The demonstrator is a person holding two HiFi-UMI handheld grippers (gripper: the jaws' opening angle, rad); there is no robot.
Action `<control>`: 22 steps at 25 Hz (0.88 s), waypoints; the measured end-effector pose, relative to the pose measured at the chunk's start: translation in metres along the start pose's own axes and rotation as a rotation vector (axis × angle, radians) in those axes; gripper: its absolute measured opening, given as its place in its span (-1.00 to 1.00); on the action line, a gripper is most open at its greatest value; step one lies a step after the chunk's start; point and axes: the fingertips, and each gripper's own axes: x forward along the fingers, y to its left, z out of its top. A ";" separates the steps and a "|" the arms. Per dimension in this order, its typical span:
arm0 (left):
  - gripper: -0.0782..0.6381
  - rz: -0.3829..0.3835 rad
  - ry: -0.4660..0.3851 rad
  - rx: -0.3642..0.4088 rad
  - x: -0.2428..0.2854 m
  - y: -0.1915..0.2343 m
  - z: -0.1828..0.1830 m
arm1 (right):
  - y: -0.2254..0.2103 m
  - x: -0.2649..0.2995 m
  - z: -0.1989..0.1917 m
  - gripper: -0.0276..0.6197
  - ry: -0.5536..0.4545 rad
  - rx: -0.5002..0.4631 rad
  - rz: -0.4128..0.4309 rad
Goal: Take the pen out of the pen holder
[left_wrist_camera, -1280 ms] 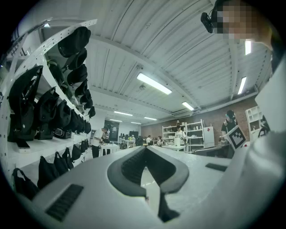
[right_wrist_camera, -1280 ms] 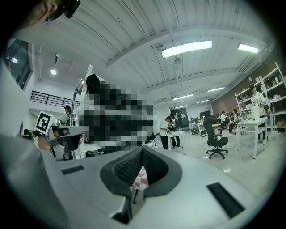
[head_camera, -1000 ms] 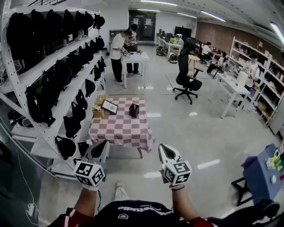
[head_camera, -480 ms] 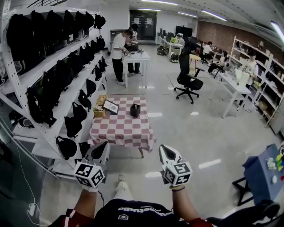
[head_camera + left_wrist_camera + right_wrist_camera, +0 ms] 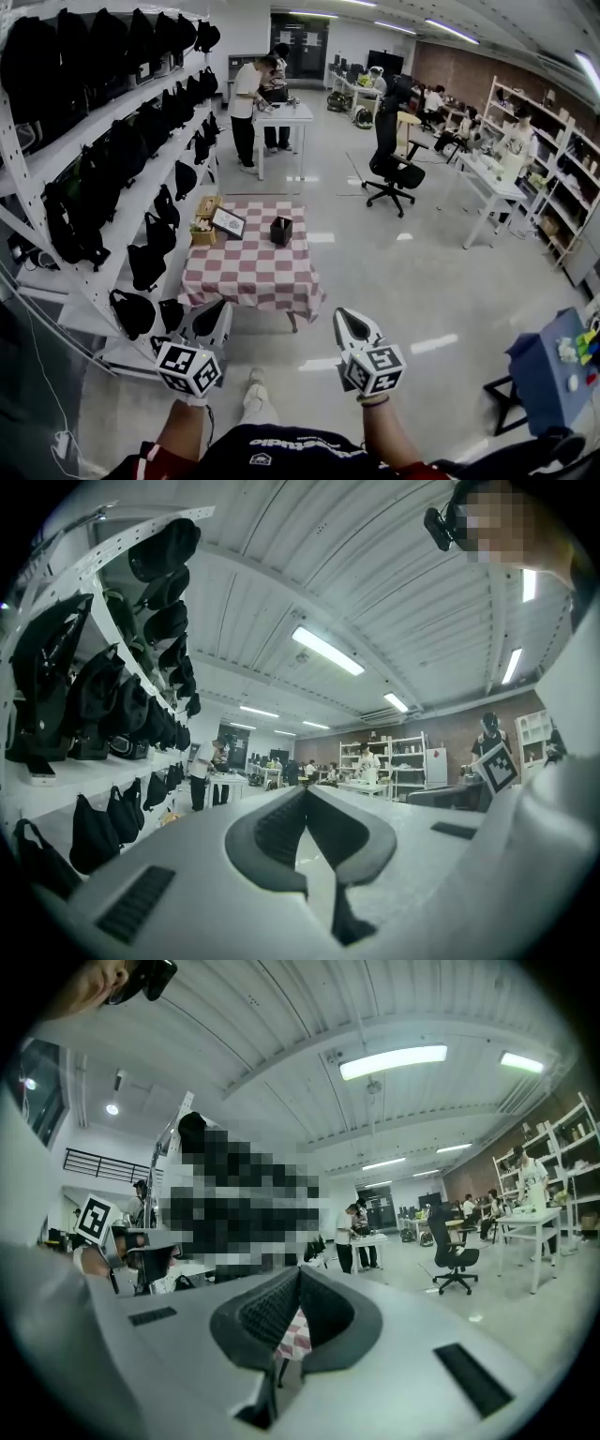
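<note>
Checkered table (image 5: pixel 251 274) bears pen holder (image 5: pixel 282 231), far beyond both jaws.

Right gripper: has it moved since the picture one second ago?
No. The right gripper sits at the same distance from the near corner of the checkered table as before.

Head view.

- Table (image 5: pixel 251 274) at frame centre, just right of the shelf rack (image 5: pixel 94 202) that runs down the left edge.
- Bags (image 5: pixel 148 264) sit on the shelves.
- On the table's far end: pen holder (image 5: pixel 281 231) right of middle, picture frame (image 5: pixel 228 222) just left of it, box (image 5: pixel 202 228) at the left edge.
- Behind, upper centre: second table (image 5: pixel 286 116), with two people (image 5: pixel 246 103) at it.
- Office chair (image 5: pixel 394 169) to the upper right of centre.
- Left gripper (image 5: pixel 216 315) and right gripper (image 5: pixel 346 320) low in frame, well apart from the table.
</note>
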 end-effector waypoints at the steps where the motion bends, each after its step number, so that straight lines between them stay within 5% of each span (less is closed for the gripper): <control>1: -0.76 -0.001 0.000 -0.003 0.003 0.002 0.000 | -0.002 0.002 -0.001 -0.92 0.006 0.005 -0.001; 22: -0.76 -0.017 0.023 -0.017 0.091 0.052 -0.018 | -0.044 0.088 0.002 -0.92 0.049 0.000 0.007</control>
